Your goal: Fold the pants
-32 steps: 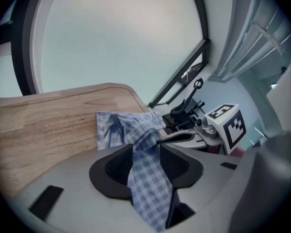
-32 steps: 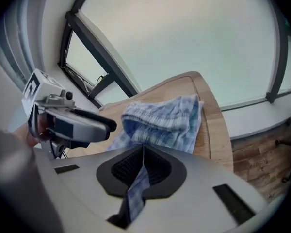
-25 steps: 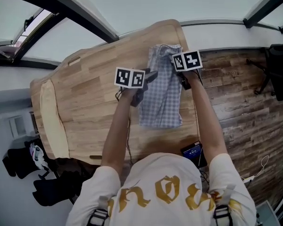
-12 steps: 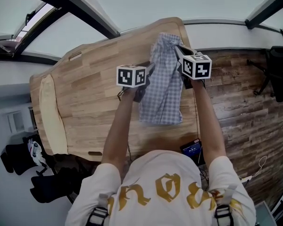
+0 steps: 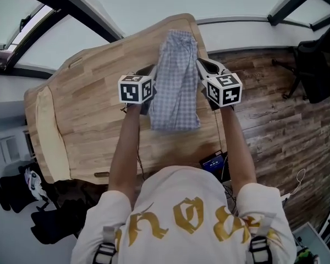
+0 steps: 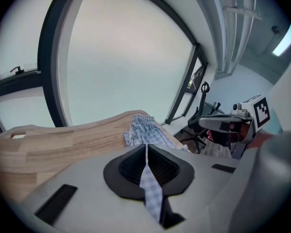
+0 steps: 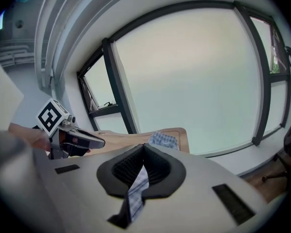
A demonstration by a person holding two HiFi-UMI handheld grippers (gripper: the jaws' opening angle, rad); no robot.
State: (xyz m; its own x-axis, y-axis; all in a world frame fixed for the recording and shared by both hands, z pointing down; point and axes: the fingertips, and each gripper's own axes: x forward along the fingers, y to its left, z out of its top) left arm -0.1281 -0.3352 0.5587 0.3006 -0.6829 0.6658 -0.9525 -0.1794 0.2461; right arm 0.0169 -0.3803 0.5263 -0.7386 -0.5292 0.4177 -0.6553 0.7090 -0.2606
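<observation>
Pants (image 5: 175,81), thin blue-checked cloth, long narrow strip, pale wood-plank table (image 5: 91,95)

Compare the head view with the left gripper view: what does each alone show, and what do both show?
Head view only: the person's shirt and arms, the wood floor, the near end of the pants. Left gripper view only: checked cloth pinched between the shut fingers of the left gripper. Both: the pants, the table, the right gripper.

And there's the pale wooden plank table (image 5: 82,109) beneath tall black-framed windows (image 5: 60,45) pouring flat daylight, brown wood-plank floor (image 5: 264,109) off its right side, black office chair (image 5: 311,70) further right.
</observation>
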